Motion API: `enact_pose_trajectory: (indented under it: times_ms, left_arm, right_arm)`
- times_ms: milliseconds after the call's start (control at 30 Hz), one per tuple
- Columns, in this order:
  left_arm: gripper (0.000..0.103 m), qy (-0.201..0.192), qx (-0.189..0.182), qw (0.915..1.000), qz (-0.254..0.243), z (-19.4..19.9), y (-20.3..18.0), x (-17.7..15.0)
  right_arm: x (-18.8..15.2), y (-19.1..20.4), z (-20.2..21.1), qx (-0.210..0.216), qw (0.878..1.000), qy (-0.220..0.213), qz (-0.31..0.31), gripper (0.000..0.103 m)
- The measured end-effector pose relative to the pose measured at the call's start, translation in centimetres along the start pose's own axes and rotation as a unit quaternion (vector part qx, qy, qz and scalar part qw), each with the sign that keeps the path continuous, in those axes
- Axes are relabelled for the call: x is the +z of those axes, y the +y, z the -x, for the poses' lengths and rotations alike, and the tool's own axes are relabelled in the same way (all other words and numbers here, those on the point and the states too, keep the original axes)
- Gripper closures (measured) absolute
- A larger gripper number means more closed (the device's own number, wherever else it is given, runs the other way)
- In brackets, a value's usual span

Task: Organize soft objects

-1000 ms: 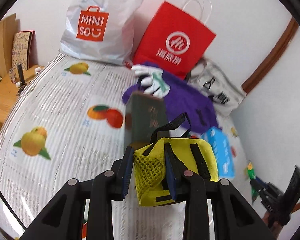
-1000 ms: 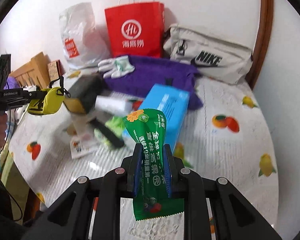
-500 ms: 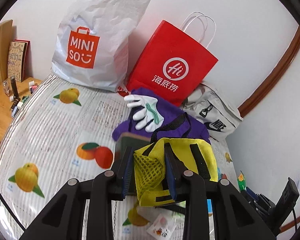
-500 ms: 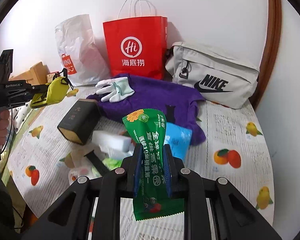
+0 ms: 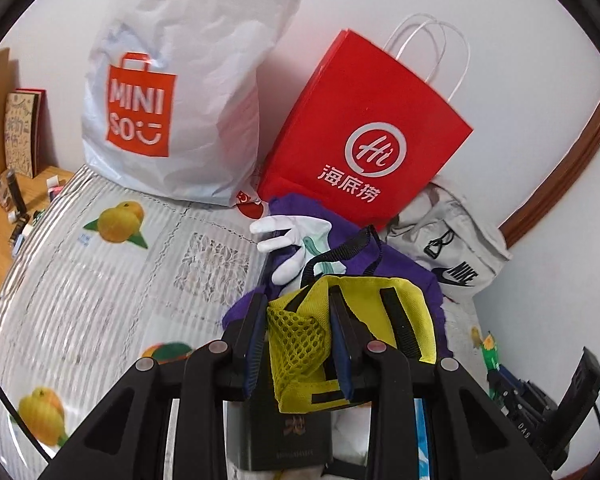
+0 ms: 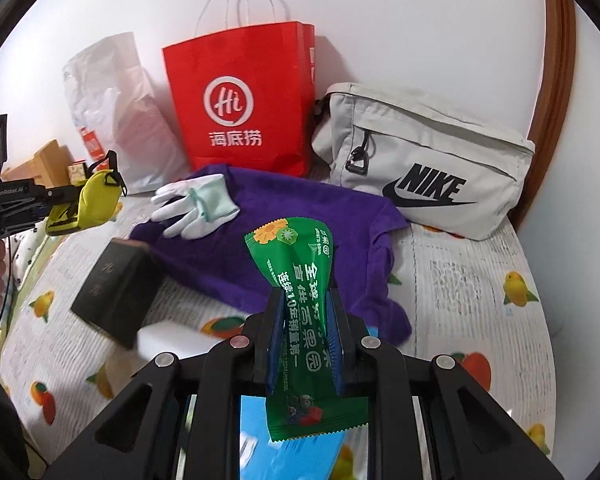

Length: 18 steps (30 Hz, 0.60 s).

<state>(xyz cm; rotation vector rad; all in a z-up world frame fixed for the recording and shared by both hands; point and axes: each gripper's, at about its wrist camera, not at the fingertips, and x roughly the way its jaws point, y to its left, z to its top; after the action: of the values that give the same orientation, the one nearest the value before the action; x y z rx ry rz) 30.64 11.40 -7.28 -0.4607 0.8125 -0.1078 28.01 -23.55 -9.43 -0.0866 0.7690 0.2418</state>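
My left gripper [image 5: 298, 320] is shut on a yellow mesh pouch [image 5: 384, 316] with black straps, held above the table; it also shows in the right wrist view [image 6: 96, 200] at the left. My right gripper [image 6: 304, 320] is shut on a green snack packet [image 6: 300, 280], held upright over the table. A white glove [image 6: 196, 210] lies on a purple cloth [image 6: 284, 248] in front of a red paper bag [image 6: 244, 100]. A white Miniso plastic bag [image 5: 172, 92] and a grey Nike bag [image 6: 428, 176] stand against the wall.
A dark box [image 6: 116, 292] lies left of the purple cloth, with a white block [image 6: 172, 340] beside it. A blue pack [image 6: 260, 440] lies under my right gripper. The table has a fruit-print cover [image 5: 80, 280]. A wooden shelf [image 5: 16, 200] stands at the left.
Both grippers have moved forward toward the bags at the wall, which now look larger. Each keeps hold of its item.
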Motion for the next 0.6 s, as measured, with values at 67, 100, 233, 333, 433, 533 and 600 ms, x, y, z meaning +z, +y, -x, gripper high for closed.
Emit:
enact_pose_trajectory:
  times_ms: [67,100,233,333,433,533,600]
  left_arm:
    - [0.074,0.009,0.006,0.9999,-0.009,-1.2,-0.4,0.5]
    - [0.074,0.012,0.009,0.9998,-0.015,-1.7,-0.6,0.8]
    - [0.074,0.021,0.022,0.9989,-0.035,-3.7,-1.4,1.8]
    - [0.074,0.030,0.025,0.9983,-0.042,-5.2,-1.6,2.4]
    - [0.074,0.036,0.030,0.9977,-0.050,-6.3,-1.8,2.8]
    - [0.074,0.046,0.035,0.9966,-0.058,-7.7,-2.1,3.0]
    - [0.074,0.053,0.032,0.9961,-0.064,-8.5,-2.2,2.8]
  right_arm:
    - [0.7,-0.2,-1.1,-0.003,1.000,0.003,0.000,0.083]
    - [1.0,-0.2,-1.5,-0.003,1.000,0.005,-0.001,0.083]
    - [2.2,-0.5,-3.7,-0.004,1.000,0.012,0.000,0.083]
    - [2.9,-0.7,-5.4,-0.004,1.000,0.018,0.001,0.083]
    - [3.4,-1.0,-7.0,0.000,1.000,0.028,0.000,0.083]
    - [3.8,-1.0,-8.1,0.002,0.999,0.033,0.003,0.083]
    - [4.0,-0.9,-8.8,0.002,0.999,0.038,0.005,0.083]
